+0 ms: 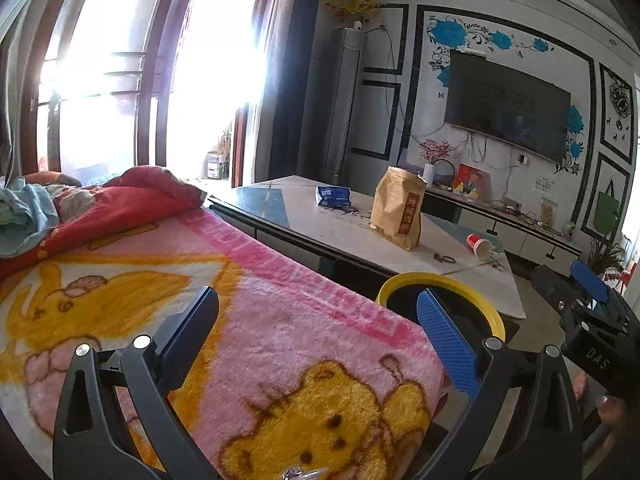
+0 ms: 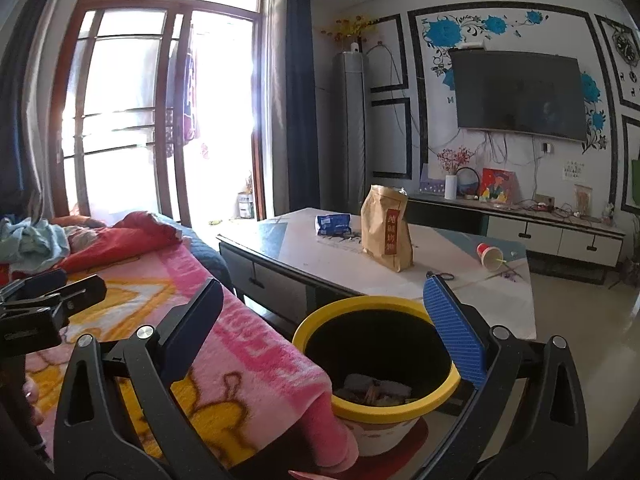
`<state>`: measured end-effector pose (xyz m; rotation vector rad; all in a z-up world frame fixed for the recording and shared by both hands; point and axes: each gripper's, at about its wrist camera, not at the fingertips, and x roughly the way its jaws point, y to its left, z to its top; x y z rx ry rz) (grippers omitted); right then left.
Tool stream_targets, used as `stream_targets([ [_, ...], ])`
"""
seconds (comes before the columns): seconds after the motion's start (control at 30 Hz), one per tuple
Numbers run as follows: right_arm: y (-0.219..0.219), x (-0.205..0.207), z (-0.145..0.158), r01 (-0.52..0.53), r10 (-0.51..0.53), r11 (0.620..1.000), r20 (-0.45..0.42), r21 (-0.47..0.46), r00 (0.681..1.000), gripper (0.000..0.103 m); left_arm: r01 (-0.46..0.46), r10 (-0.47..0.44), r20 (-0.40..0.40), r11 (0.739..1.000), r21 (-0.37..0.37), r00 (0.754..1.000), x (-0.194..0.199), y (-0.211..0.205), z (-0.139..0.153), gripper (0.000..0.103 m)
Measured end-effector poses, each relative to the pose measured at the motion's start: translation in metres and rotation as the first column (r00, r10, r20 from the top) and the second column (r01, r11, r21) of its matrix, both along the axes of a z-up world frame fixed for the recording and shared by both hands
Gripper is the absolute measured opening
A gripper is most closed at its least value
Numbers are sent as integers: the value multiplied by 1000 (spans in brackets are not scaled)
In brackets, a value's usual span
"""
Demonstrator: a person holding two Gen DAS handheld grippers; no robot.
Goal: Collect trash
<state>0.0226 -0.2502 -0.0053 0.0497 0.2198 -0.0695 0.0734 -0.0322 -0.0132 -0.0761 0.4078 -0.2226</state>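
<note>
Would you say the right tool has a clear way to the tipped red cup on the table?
Probably yes. The right tool is open and empty; the red cup lies exposed near the table's edge, beyond the bin, with nothing covering it.

A pink blanket (image 1: 256, 320) printed with yellow cartoon bears covers the bed in the foreground, with a red quilt (image 1: 132, 200) and a light blue cloth (image 1: 24, 212) heaped at its far end. Behind them, sunlight floods through brown-framed glass doors (image 2: 160, 120) beside a dark blue curtain (image 2: 298, 100). A flat television (image 2: 518, 94) hangs on a wall with blue flower decals (image 2: 440, 30), above a low white TV cabinet (image 2: 560, 236). A tall grey standing air conditioner (image 2: 348, 128) stands in the corner.
</note>
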Motion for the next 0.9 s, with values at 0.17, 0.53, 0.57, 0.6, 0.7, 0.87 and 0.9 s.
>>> stream_targets([
  [0.17,1,-1,-2,9,-9,1000,-10,6,1000,92,-4,4,-1,1000,-2,1000,-1,0,-1,97],
  [0.53,3,-1,-2,7,-7,1000,-3,3,1000,92,-5,5,2,1000,-6,1000,-2,1,-1,97],
  [0.57,3,-1,-2,9,-9,1000,-3,1,1000,92,-5,5,1,1000,-6,1000,-1,1,-1,97],
  [0.6,3,-1,-2,10,-10,1000,-2,0,1000,92,-6,6,0,1000,-7,1000,-1,1,-1,97],
  [0.7,3,-2,-2,11,-11,1000,-1,1,1000,92,-10,10,-3,1000,-9,1000,-3,2,-2,97],
  [0.87,3,-2,-2,13,-13,1000,-1,0,1000,92,-14,14,-3,1000,-9,1000,-3,2,-1,97],
  [0.9,3,-2,-2,14,-14,1000,-1,-1,1000,92,-14,14,-3,1000,-9,1000,-3,2,-1,97],
])
